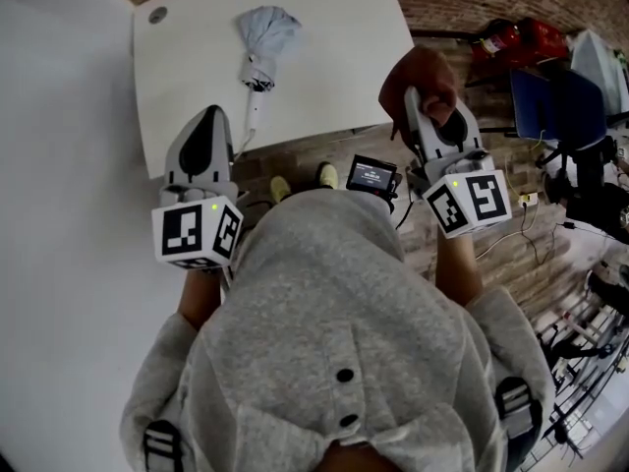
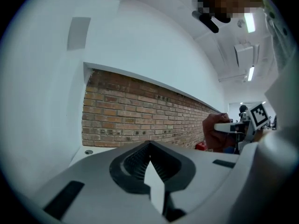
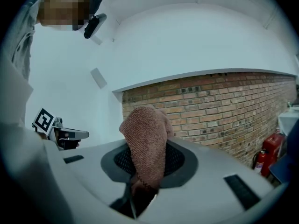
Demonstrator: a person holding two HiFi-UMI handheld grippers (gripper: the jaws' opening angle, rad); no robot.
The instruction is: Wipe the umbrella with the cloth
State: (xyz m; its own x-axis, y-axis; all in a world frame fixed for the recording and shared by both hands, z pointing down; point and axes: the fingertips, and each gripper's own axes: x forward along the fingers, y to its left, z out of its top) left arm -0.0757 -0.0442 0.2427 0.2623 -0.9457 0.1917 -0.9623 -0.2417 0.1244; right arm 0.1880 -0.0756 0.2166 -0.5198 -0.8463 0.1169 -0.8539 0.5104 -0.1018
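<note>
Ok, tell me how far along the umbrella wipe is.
Done: the right tool is shut on the brown cloth. In hand: both tools hang clear of the umbrella. To do: it lies folded on the white table, untouched; the left tool is shut and empty.

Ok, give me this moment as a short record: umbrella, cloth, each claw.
umbrella: folded, lying on the white table, untouched
cloth: reddish-brown, clear of the umbrella
left claw: shut, empty
right claw: shut on the cloth
wiping: not yet begun
</note>
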